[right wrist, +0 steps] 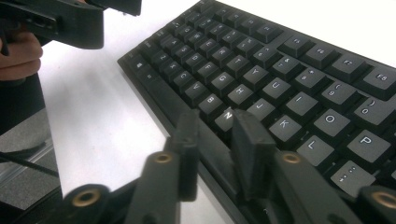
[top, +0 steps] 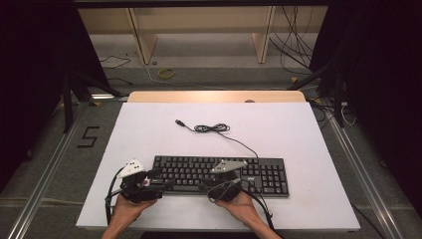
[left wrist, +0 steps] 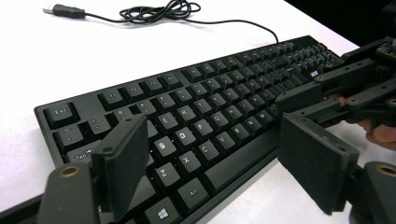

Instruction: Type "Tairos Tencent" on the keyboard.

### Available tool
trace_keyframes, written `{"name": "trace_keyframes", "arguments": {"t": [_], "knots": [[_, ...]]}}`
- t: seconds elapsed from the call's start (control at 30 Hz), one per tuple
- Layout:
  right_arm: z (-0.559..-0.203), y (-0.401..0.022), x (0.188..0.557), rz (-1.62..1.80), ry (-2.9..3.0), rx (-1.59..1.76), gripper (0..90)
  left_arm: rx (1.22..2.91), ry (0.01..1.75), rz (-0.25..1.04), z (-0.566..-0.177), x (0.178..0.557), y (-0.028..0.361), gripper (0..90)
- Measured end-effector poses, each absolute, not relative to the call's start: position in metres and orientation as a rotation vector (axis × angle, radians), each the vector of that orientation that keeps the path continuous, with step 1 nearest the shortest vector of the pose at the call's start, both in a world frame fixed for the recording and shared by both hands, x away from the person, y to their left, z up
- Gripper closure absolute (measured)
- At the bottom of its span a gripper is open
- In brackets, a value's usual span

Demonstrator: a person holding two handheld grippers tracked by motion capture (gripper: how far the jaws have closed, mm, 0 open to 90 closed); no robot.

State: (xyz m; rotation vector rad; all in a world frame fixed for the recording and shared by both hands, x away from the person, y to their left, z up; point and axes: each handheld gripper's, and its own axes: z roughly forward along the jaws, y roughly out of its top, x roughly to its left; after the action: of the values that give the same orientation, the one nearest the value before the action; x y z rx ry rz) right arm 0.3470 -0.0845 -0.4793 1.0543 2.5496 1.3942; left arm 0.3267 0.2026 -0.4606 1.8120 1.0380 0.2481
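A flat black plastic computer keyboard is lying on the white rectangular table, toward its near edge and slightly right of centre, with its long side running from 9 o'clock to 3 o'clock. Its thin black cable is trailing away toward 11 o'clock, bunching into a small loose coil and ending in a USB plug. The left tongs are hovering at the keyboard's 9 o'clock end; in the left gripper view their two black jaws are standing wide apart over the left-hand letter keys, grasping nothing. The right tongs are sitting at the keyboard's front edge, near 6 o'clock of its middle; in the right gripper view the jaws are standing a little apart beside the long bottom bar and the N key, with nothing pressed between them, so they are released. A person's hand is holding each tool from the table's near edge.
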Motion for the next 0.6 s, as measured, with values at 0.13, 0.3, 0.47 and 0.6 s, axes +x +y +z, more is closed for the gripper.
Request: {"name": "trace_keyframes", "arguments": {"t": [0.13, 0.3, 0.47, 0.6], "knots": [[-0.477, -0.088, 0.347, 1.416, 2.542, 1.058, 62.1, 1.809, 1.039, 0.252, -0.461, 0.328, 0.203, 24.4], [-0.472, -0.094, 0.347, 1.443, 2.518, 1.068, 51.8, 1.808, 1.043, 0.251, -0.46, 0.33, 0.202, 24.4], [-0.468, -0.1, 0.346, 1.458, 2.499, 1.066, 45.0, 1.817, 1.041, 0.258, -0.459, 0.332, 0.197, 24.4], [-0.466, -0.103, 0.345, 1.453, 2.486, 1.055, 41.5, 1.828, 1.045, 0.257, -0.459, 0.336, 0.194, 24.5]]}}
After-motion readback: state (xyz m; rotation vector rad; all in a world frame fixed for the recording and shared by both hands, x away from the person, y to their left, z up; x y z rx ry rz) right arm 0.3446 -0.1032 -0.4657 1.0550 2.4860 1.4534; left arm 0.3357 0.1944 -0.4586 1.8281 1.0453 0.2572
